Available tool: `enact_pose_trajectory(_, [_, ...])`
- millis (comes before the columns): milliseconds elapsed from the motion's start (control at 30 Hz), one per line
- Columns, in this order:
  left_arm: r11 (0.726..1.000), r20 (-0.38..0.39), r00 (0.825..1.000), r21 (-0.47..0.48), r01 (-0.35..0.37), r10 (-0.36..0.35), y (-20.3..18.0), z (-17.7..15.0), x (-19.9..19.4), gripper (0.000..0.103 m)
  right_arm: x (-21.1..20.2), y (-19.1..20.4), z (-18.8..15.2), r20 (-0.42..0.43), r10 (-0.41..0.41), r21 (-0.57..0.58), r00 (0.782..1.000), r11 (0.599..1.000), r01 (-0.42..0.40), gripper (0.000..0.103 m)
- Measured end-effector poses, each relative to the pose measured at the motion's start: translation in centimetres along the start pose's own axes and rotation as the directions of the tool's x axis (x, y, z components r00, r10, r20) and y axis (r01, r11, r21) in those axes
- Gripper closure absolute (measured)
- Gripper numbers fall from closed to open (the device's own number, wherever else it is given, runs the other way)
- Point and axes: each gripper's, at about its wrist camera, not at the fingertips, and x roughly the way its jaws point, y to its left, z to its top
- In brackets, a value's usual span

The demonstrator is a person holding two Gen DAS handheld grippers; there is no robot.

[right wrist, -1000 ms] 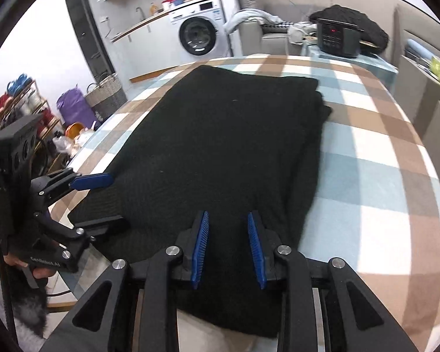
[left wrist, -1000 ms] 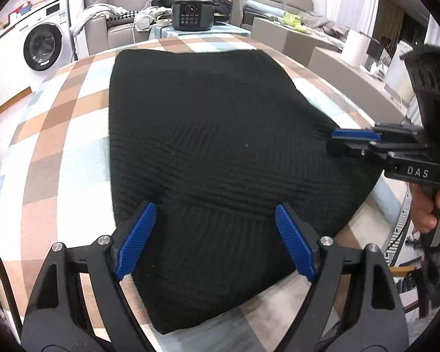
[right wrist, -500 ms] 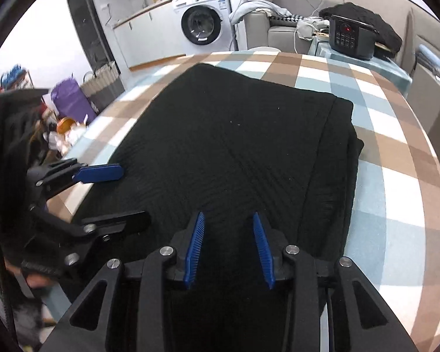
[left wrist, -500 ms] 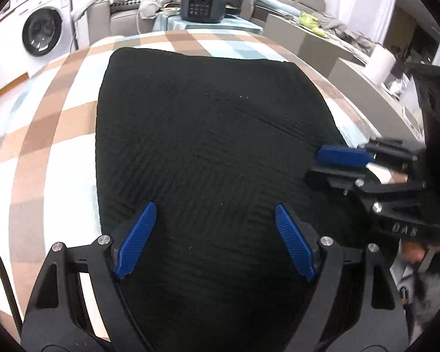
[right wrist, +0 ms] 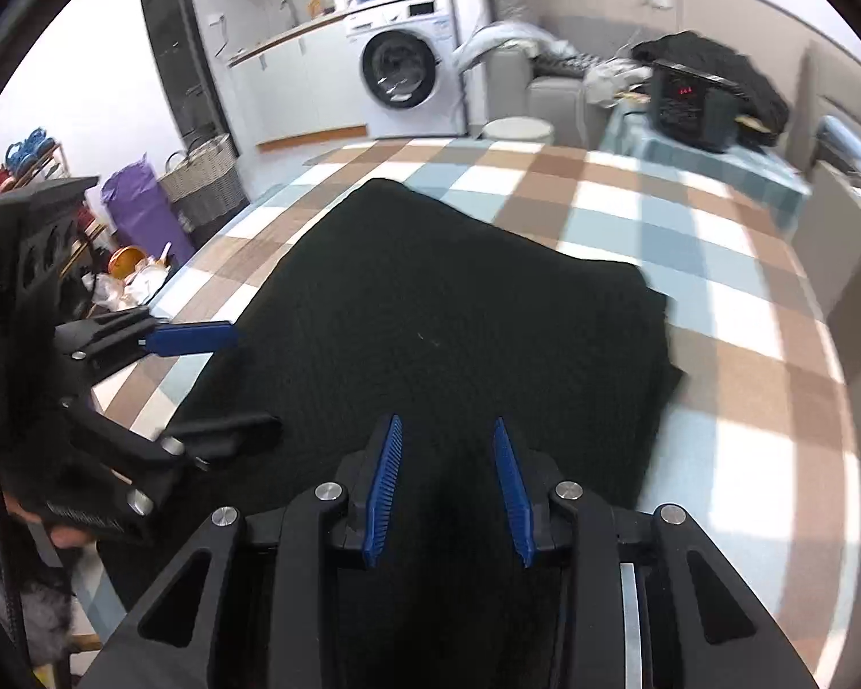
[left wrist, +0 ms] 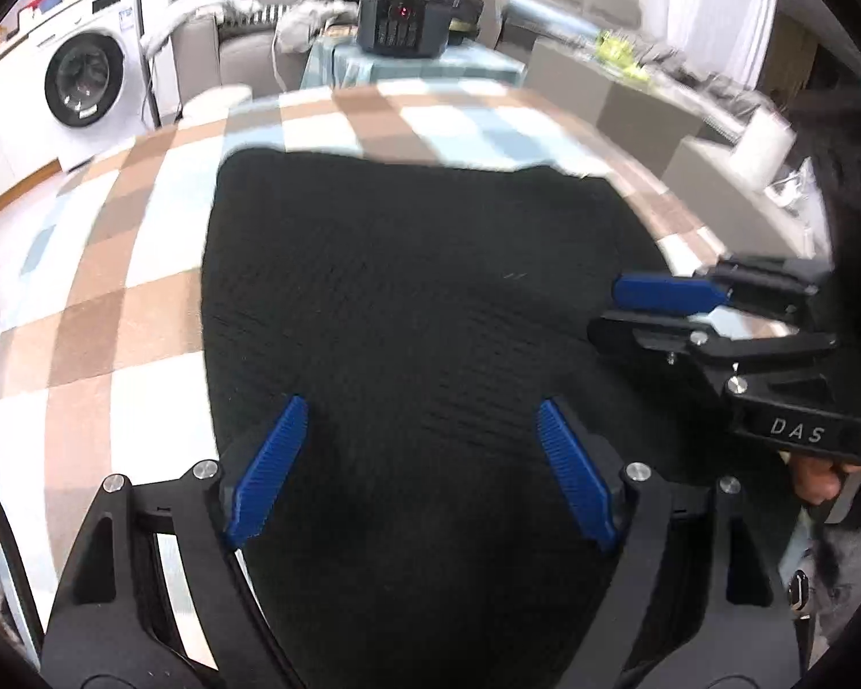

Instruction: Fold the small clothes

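The black knit [left wrist: 419,356] lies flat on the checked table [left wrist: 120,310], already folded into a rough rectangle, its far edge well short of the table's far end. Both claws hang over its near part.

The left claw [left wrist: 419,471] stands wide apart with nothing between its pads, just as it did a second ago. The right claw [right wrist: 448,488] is narrower; its jaws have just been opening a little, and only bare knit shows between them, no pinched fold. Neither claw holds anything.

What has changed is the framing. Compared with a second ago, both views now sit further in over the knit: its near edge has dropped out of sight under the claws, and more of the far table shows beyond it. In the left view the right claw [left wrist: 660,310] now hovers over the knit's right side rather than at its edge; in the right view the left claw [right wrist: 224,384] reaches in over the left edge.

I judge this as a pause between folds: the last fold is laid down and released, and both hands are travelling toward a new hold. A far-side or side edge looks the likely next grip, but which one cannot be told yet.
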Motion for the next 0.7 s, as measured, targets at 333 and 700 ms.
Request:
enact_pose_trajectory(333, [1.0,0.044,0.999,-0.014,-0.005,0.005,1.0,0.1,-1.3,0.022,-0.4,-1.4,-0.6,-0.023,-0.06,-0.009,0.998,0.998,0.06,0.069])
enact_pose_trajectory(700, [0.995,0.011,0.999,-0.085,-0.043,0.044,3.6,3.4,2.1,0.023,3.5,-1.2,2.8,-0.061,-0.143,-0.002,0.988,0.99,0.143,0.069])
